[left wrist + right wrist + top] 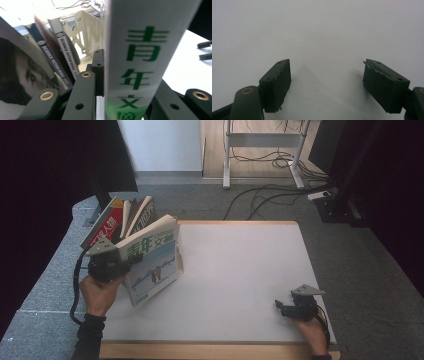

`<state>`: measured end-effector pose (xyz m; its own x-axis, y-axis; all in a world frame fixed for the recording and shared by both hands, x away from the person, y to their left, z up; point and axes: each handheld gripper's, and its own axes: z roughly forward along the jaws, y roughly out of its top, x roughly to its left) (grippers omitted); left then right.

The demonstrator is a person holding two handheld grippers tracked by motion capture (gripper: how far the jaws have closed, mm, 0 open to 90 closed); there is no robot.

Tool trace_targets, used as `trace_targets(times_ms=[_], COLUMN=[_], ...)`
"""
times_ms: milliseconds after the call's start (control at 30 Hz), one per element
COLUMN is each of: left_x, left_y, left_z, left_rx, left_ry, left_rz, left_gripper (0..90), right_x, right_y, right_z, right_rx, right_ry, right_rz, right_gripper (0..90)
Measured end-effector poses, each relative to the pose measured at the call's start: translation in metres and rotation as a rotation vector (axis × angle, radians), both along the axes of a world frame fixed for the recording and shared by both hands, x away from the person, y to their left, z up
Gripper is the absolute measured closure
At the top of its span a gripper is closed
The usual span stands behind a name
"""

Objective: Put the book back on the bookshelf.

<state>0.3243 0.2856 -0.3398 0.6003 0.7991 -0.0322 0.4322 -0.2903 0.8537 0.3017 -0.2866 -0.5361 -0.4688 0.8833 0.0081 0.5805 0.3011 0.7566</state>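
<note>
Resting near the table [240, 270] front edge, right gripper [280, 307] jaws spread, nothing between them. Left gripper [131, 262] pinches a white magazine [152, 262], green title 青年文摘, tilted at the table's left edge. Behind: leaning books [53, 58], spines reading "SCIENCE FICTION WORLD".

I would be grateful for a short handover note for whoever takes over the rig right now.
Left gripper: shut on the spine of the green-titled magazine, which is held tilted above the table's left edge.
Right gripper: open, nothing between its jaws, low over the table's near right corner.
Other books lean in the metal bookend at the far left corner.
Done: the magazine is gripped and clear of the row.
Left: probably set it down on the table or back in the row; which one is unclear.
</note>
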Motion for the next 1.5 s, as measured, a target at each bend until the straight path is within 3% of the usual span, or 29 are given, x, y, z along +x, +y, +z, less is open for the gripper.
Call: trace_targets(times_ms=[300, 500, 700, 800, 967, 1100, 1133, 1233, 1500], left_x=[0.018, 0.033, 0.043, 0.04, 0.027, 0.017, 0.014, 0.01, -0.005], left_y=[-0.009, -0.025, -0.043, -0.045, -0.05, -0.052, -0.053, -0.057, -0.055], left_z=[-0.001, 0.001, -0.015, -0.023, -0.034, -0.043, -0.044, -0.043, -0.054], left_rx=[-0.006, -0.018, -0.04, -0.057, -0.01, -0.024, -0.007, 0.049, 0.066], left_ry=[0.0, -0.033, -0.041, -0.059, -0.076, -0.096, -0.105, -0.123, -0.106], left_rz=[0.044, 0.056, 0.032, 0.013, 0.001, -0.002, 0.003, 0.02, 0.003], left_gripper=[74.4, 74.4, 74.3, 74.1, 73.6, 72.6, 71.9, 66.8, 53.7], right_x=[0.0, 0.0, 0.0, 0.0, 0.0, 0.0, 0.0, 0.0, -0.001], right_y=[0.0, 0.0, 0.0, 0.0, 0.0, 0.0, 0.0, 0.0, 0.0], right_z=[0.0, 0.0, 0.0, 0.0, 0.0, 0.0, 0.0, 0.0, 0.0], right_rx=[0.0, 0.001, 0.0, 0.002, 0.0, -0.003, -0.004, -0.004, -0.003], right_ry=[0.0, 0.001, -0.001, 0.001, 0.0, -0.002, -0.003, -0.004, -0.002], right_rz=[0.0, -0.002, 0.0, -0.002, -0.001, 0.0, 0.002, 0.001, 0.001], right_gripper=[21.8, 21.8, 22.0, 22.0, 22.0, 22.1, 22.1, 22.1, 22.1])
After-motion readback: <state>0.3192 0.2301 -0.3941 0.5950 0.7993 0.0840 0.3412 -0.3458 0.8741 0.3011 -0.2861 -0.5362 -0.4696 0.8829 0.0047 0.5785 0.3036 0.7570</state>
